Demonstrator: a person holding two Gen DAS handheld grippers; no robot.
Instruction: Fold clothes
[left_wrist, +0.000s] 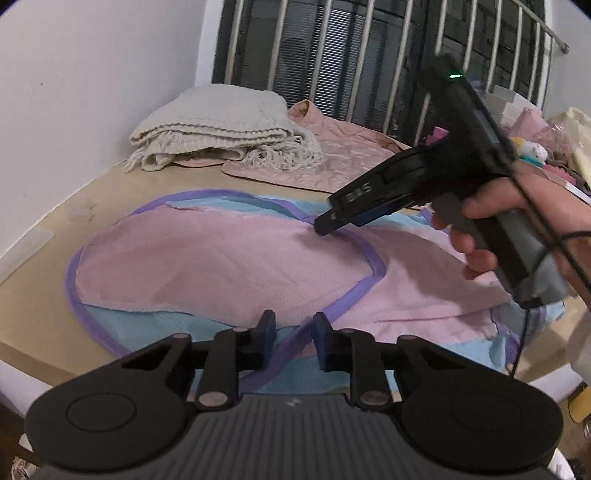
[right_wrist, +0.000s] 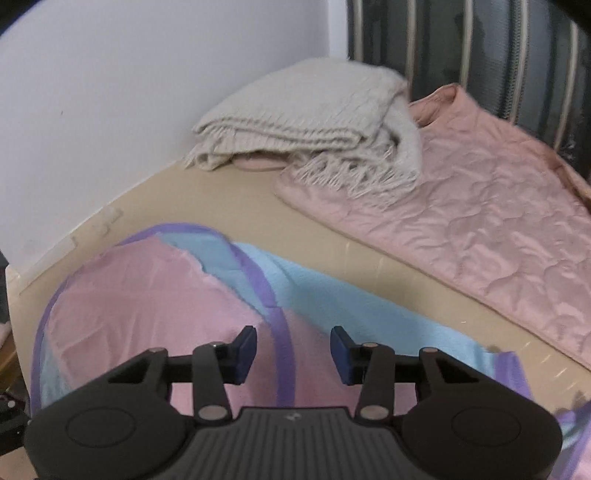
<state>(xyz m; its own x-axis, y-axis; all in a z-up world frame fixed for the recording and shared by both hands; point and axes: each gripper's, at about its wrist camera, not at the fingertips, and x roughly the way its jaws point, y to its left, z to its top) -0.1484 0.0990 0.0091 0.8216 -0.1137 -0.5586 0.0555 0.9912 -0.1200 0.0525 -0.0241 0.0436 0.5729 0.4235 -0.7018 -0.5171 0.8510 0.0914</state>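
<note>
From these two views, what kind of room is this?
Probably a bedroom: a folded cream blanket and a pink quilt lie on a bed-like surface beside a barred window.

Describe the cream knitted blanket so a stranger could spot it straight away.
Look to the far corner of the tan table, where the white wall meets the barred window. The cream blanket sits folded there, overlapping the pink quilt. Its chunky knit and tassel fringe set it apart.

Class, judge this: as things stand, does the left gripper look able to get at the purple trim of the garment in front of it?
Probably yes. The left gripper is open, the purple trim lies just ahead of its fingertips, and nothing sits between them.
</note>
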